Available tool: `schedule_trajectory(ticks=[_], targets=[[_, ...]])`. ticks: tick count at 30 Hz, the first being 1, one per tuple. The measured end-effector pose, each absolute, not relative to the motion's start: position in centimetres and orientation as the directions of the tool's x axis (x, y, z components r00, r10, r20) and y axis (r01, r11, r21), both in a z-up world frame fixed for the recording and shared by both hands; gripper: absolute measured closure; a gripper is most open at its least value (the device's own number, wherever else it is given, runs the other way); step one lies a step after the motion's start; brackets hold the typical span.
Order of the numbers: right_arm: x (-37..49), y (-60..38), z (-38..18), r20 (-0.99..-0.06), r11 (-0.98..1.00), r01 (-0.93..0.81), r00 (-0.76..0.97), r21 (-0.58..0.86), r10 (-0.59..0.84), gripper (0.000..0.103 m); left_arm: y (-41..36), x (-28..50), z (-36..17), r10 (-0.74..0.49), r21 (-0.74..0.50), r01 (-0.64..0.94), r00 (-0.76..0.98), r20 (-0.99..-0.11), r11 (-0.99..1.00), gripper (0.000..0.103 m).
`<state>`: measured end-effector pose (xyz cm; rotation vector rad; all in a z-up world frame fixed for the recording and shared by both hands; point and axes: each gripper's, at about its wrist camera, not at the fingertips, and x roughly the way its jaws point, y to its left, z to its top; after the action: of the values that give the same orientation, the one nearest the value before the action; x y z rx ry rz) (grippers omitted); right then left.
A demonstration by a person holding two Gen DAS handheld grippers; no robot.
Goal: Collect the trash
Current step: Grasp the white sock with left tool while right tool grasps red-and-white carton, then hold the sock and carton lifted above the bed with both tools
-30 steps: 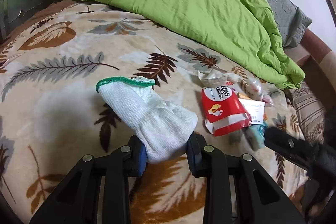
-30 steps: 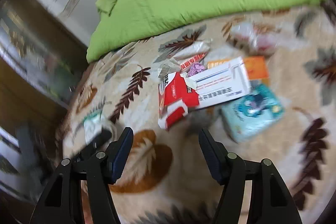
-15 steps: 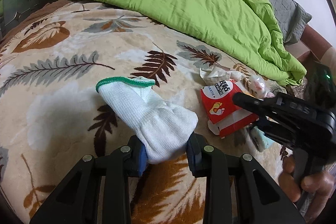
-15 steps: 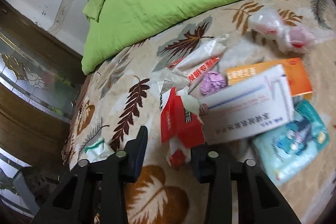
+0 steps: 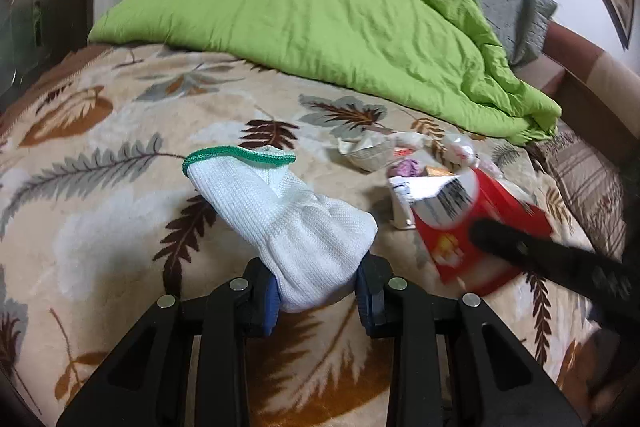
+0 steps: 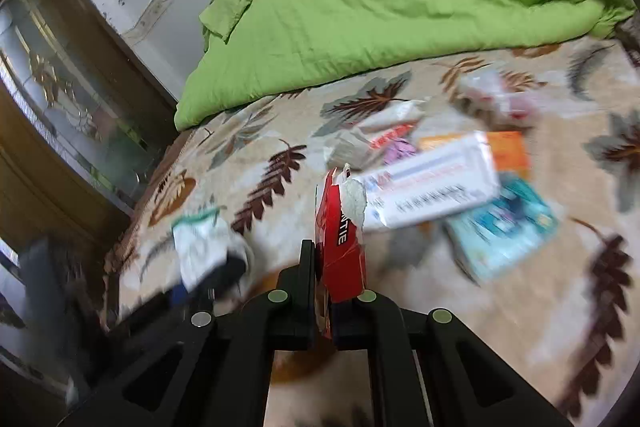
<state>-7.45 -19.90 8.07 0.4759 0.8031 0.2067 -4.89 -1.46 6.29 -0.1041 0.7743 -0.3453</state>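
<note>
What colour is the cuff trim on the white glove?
Green trim, clearest in the left wrist view.

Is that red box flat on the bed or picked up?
Picked up: the right gripper pinches the red box on edge, above the blanket.

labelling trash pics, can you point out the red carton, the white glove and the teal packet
red carton [image 6: 340,247], right wrist view, its red side panel
white glove [image 5: 288,223], left wrist view, middle of the knit body
teal packet [image 6: 504,231], right wrist view, its blurred printed face
</note>
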Motion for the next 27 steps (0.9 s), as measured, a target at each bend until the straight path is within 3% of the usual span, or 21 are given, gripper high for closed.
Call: schedule_trajectory(ticks=[7, 15, 27], targets=[[-14.3, -21.4, 9.1, -0.64, 0.916, 0.034, 0.726, 0.4, 0.252, 0.097, -3.5, -8.7, 7.3, -0.331, -0.113, 0.346, 0.675, -0.659, 0.931, 0.074], [-17.9, -22.6, 8.5, -0.635, 0.912, 0.054, 0.735, 0.407, 0.24, 0.097, -3.5, -12.9, 7.6, -0.29, -0.023, 0.36, 0.709, -0.643, 0.933, 0.073], [-18.1, -22.8, 8.3, -0.631, 0.907, 0.061, 0.738, 0.417, 0.241, 0.097, -4.3, -12.2, 6.8, -0.255, -0.018, 0.33, 0.695, -0.672, 0.944, 0.073]])
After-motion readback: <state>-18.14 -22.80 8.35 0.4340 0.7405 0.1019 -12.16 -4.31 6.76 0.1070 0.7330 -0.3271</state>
